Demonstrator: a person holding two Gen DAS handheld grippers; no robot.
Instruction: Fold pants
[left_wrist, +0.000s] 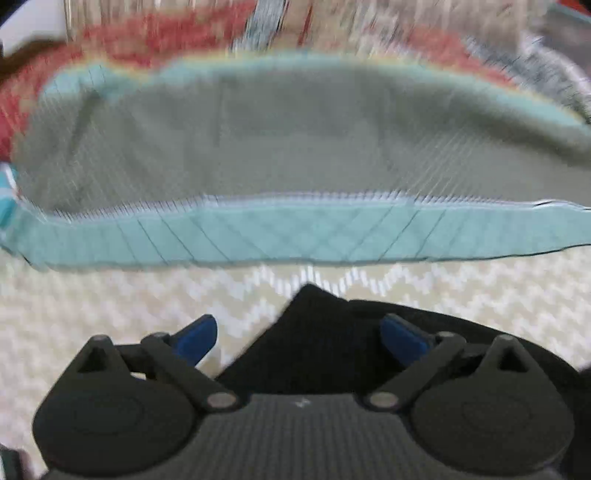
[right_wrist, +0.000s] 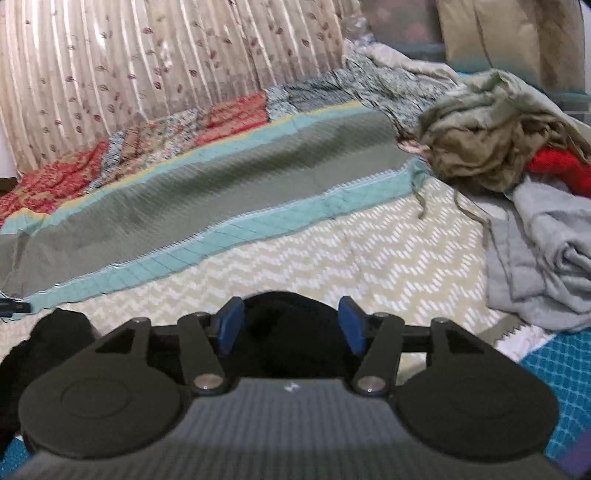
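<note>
Black pants (left_wrist: 317, 343) lie on the chevron-patterned bed cover, right under my left gripper (left_wrist: 301, 332). Its blue fingers are spread wide, with a pointed fold of the pants between them, not pinched. In the right wrist view the black pants (right_wrist: 291, 325) show between and below the blue fingers of my right gripper (right_wrist: 291, 325), which is open too. More black cloth (right_wrist: 55, 339) bulges at the left. The left view is motion-blurred.
A cream chevron cover (right_wrist: 332, 258) spreads ahead, then a grey and teal quilt (right_wrist: 221, 184). A pile of olive (right_wrist: 480, 140), red and grey clothes (right_wrist: 546, 266) sits at the right. Curtains (right_wrist: 147, 55) hang behind the bed.
</note>
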